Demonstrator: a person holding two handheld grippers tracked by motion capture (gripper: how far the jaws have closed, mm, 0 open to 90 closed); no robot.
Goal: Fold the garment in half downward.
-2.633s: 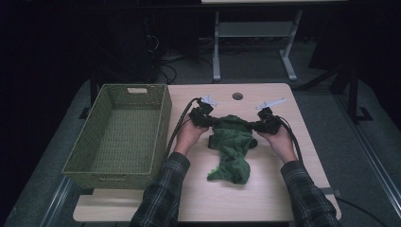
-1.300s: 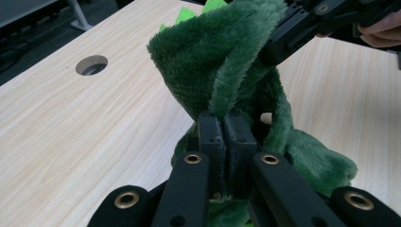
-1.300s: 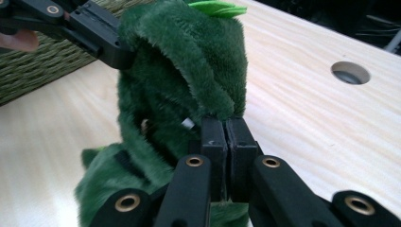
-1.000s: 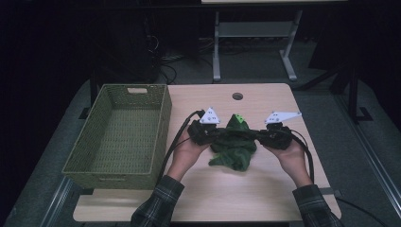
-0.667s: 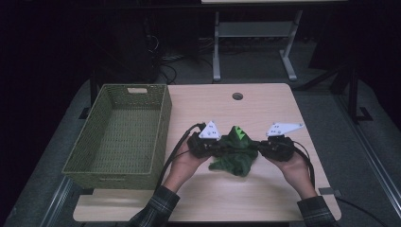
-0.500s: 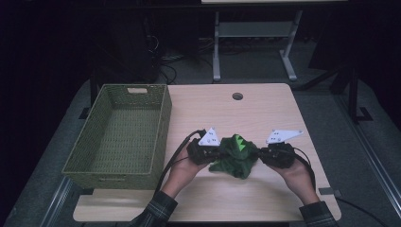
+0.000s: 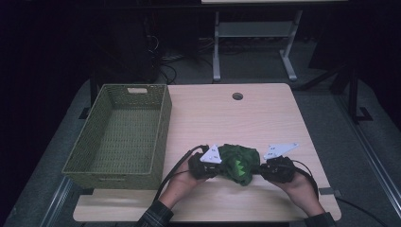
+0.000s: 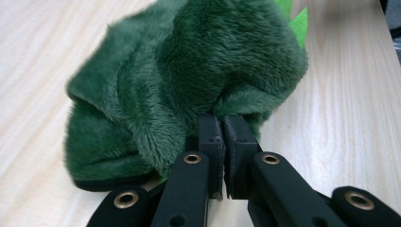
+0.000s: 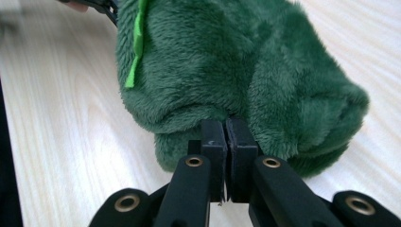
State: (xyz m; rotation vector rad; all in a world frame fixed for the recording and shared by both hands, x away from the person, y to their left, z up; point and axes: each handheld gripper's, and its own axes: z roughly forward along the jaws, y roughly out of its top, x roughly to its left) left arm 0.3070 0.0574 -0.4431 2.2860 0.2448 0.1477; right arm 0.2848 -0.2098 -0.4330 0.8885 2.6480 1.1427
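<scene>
On pale wooden table (image 7: 265, 118), green plush (image 7: 240, 162)

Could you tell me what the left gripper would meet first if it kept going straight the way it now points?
The green plush garment: the left gripper is already shut on a fold of it. Beyond that bundle, probably the right gripper, pinching its far side.

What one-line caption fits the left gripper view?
Left gripper pinched shut on a fold of the green plush garment, bunched on the wooden table.
</scene>
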